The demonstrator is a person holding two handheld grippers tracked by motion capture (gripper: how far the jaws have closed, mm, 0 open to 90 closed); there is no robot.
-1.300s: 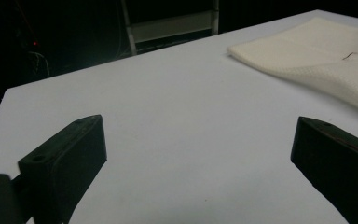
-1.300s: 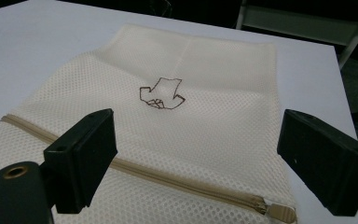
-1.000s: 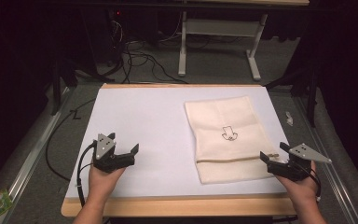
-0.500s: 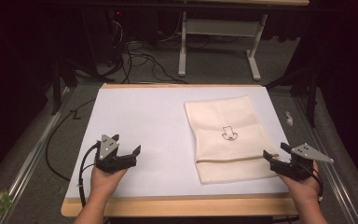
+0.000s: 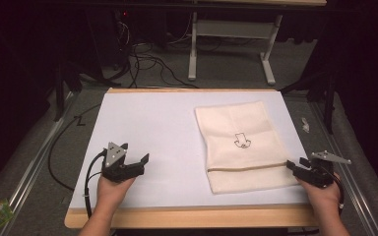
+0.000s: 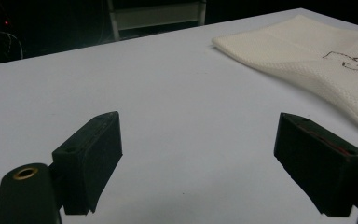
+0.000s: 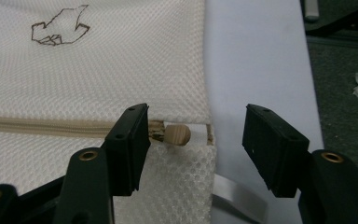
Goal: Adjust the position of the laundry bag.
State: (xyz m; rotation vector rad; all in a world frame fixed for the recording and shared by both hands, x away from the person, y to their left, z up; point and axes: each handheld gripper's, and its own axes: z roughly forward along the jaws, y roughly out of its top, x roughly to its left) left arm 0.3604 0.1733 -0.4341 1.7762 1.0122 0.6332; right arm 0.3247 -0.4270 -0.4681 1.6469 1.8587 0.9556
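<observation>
Both tongs stand with their jaws spread and pinch nothing. Relative to the cream mesh bag point(image 5: 243, 146), the right gripper point(image 5: 295, 166) sits at the bag's near right corner, just past its right edge, jaws pointing in at the zipper line. In the right gripper view the zipper pull point(image 7: 177, 135) lies at the end of the tan zipper point(image 7: 42, 126), just beside the tip of one jaw and in the gap between the two; whether that jaw touches the mesh cannot be told. The left gripper point(image 5: 140, 162) is well apart from the bag, off its left edge, over bare white table point(image 5: 147, 123). Open white surface runs between that gripper and the bag's left edge.
</observation>
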